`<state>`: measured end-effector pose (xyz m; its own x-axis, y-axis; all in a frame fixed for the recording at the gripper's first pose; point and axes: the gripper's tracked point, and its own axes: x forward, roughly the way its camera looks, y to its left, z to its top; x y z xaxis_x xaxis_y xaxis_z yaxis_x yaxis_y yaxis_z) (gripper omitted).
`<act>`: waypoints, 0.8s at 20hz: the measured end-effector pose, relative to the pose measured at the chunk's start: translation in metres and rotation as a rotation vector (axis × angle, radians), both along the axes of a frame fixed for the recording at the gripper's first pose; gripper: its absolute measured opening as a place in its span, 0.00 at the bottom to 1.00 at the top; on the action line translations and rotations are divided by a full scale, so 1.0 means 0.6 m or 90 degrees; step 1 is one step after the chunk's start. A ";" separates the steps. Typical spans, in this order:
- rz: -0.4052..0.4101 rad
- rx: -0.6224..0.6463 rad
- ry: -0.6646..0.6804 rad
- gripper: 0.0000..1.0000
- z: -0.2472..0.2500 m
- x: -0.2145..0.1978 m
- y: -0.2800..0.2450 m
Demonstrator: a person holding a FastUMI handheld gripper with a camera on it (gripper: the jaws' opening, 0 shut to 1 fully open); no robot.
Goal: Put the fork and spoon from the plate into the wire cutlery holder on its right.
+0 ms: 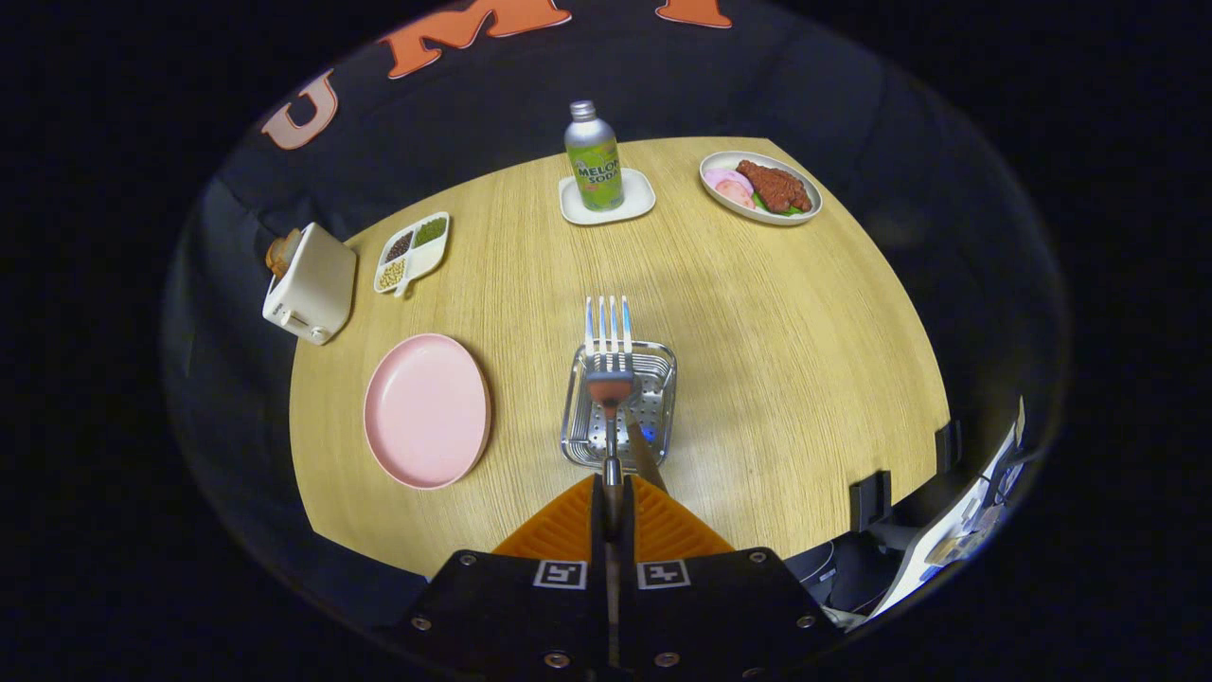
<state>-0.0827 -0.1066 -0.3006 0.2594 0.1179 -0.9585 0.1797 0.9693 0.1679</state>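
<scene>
Fork (608, 365), silver with four tines, stands out from the gripper (613, 488) clamped on its handle, above the wire cutlery holder (663, 398).

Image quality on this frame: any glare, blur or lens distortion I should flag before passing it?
Gripper view: strong fisheye, so the table edges bow. Focus is sharp on the fork, pinched in the gripper above the wire holder. Bluish glare streaks the tines and the holder's metal. Lighting on the tabletop is even with soft shadows; the pink plate is cleanly exposed.
</scene>
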 end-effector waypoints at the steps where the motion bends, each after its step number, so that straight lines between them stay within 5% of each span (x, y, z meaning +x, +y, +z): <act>1: 0.003 0.013 0.014 0.05 -0.004 -0.003 0.005; 16: 0.017 0.102 0.185 0.06 -0.042 -0.010 0.034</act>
